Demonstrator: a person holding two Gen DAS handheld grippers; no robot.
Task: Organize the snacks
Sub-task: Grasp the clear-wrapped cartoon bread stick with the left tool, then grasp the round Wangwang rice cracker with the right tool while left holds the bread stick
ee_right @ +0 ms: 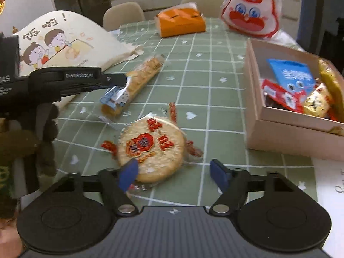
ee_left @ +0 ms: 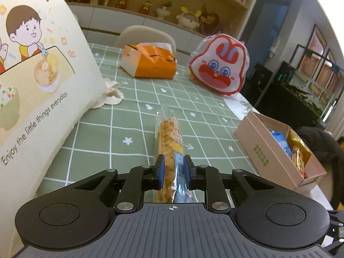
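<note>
Pinching the long cracker sleeve by one end, the left gripper risks snapping it — the right gripper, spread around the round rice cracker on the table, could clip its wrapper; the box waits right.

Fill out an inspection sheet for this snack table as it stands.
Surface: green grid tablecloth.
Job's things: cracker sleeve; round rice cracker pack on the cloth; pink box with several snacks inside.
Clutter: cartoon bag, orange box, rabbit-face bag.
Grippers: left gripper shut on the sleeve; right gripper open, nothing gripped, rice cracker just ahead.
Cables: nothing seen.
Surroundings: chair, shelf of figurines.
</note>
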